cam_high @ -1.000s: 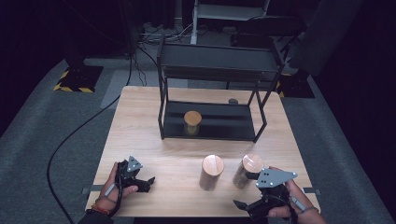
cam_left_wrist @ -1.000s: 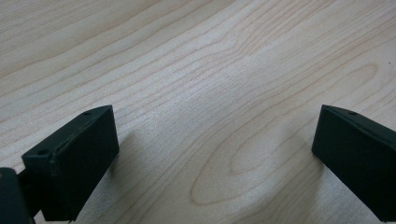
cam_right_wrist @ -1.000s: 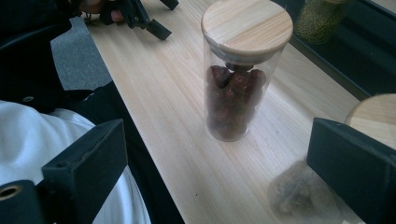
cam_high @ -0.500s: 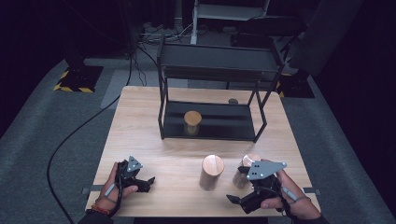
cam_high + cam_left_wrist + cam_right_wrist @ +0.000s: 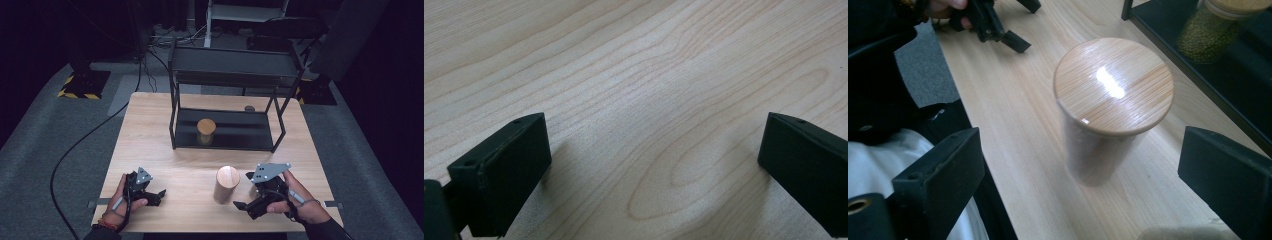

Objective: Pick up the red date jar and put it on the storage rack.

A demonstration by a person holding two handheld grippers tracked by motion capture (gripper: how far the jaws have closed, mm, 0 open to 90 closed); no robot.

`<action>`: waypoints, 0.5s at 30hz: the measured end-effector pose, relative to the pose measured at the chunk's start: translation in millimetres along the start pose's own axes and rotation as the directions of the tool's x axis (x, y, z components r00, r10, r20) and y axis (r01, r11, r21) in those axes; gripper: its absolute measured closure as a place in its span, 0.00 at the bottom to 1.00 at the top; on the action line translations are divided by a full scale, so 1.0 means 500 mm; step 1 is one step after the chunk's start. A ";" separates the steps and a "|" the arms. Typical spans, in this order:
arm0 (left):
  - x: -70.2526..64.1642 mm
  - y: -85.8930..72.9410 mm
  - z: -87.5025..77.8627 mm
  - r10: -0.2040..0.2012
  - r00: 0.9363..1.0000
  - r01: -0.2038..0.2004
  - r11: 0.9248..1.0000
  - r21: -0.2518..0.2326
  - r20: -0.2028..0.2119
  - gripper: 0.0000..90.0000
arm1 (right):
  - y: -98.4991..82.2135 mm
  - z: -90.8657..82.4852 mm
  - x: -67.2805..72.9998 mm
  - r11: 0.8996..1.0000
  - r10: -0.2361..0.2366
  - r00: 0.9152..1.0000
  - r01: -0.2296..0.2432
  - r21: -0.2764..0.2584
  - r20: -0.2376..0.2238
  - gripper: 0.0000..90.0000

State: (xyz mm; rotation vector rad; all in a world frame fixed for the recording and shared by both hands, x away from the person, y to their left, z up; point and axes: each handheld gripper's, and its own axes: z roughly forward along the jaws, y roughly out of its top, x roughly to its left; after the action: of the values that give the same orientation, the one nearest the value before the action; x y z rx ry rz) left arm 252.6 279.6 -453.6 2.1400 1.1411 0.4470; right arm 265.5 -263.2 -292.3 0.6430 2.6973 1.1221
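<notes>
Beside the jar (image 5: pixel 226 184) at the bench's (image 5: pixel 160 130) near edge, your right tongs (image 5: pixel 243 205) gape wide, not touching it; your left tongs (image 5: pixel 159 195), well apart from it, also stand open

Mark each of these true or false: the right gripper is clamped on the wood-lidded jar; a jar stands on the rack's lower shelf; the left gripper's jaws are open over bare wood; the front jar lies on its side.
1. The right gripper is clamped on the wood-lidded jar. False: its jaws stand open, short of the jar and apart from it.
2. A jar stands on the rack's lower shelf. True: the shelf jar stands upright in the black rack.
3. The left gripper has open jaws over bare wood. True: nothing but the table lies between them.
4. The front jar lies on its side. False: it stands upright, lid on top.
</notes>
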 end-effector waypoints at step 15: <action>0.000 0.000 0.000 0.000 1.000 0.000 1.000 0.000 0.000 0.00 | 0.038 0.038 -0.009 0.998 0.004 1.000 -0.005 0.058 0.006 0.04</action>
State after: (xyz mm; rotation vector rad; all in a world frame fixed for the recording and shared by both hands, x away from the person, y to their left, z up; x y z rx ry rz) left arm 252.7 279.6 -453.6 2.1396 1.1413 0.4466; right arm 281.1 -241.1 -292.4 0.6603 2.7345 1.0443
